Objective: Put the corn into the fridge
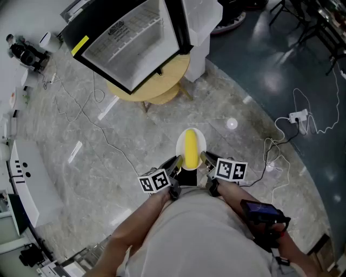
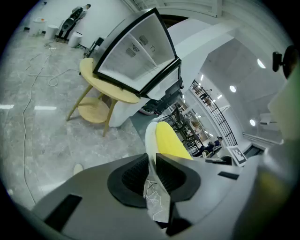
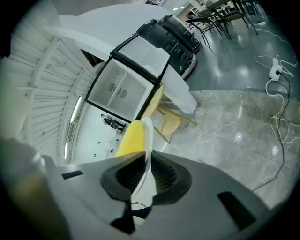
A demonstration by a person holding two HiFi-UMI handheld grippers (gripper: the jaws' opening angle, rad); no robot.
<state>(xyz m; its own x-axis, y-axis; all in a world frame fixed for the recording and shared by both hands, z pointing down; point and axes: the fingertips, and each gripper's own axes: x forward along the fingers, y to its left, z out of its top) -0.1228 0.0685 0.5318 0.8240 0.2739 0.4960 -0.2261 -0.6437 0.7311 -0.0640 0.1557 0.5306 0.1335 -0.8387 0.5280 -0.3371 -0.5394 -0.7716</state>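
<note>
A yellow corn cob (image 1: pixel 191 147) lies on a white plate (image 1: pixel 180 146) that I carry above the floor. My left gripper (image 1: pixel 175 165) is shut on the plate's left rim (image 2: pixel 150 140), with the corn (image 2: pixel 171 140) just past the jaws. My right gripper (image 1: pixel 205 160) is shut on the plate's right rim (image 3: pixel 147 136), the corn (image 3: pixel 131 138) to its left. The small black fridge (image 1: pixel 132 40) stands ahead on a round wooden table (image 1: pixel 162 81), its glass door (image 2: pixel 136 51) facing me; I cannot tell whether it is closed.
Cables (image 1: pixel 97 127) trail over the marble floor at left, and a white power strip (image 1: pixel 298 116) with cords lies at right. A white cabinet (image 1: pixel 203 27) stands behind the fridge. Chairs and desks (image 3: pixel 220 9) fill the far room.
</note>
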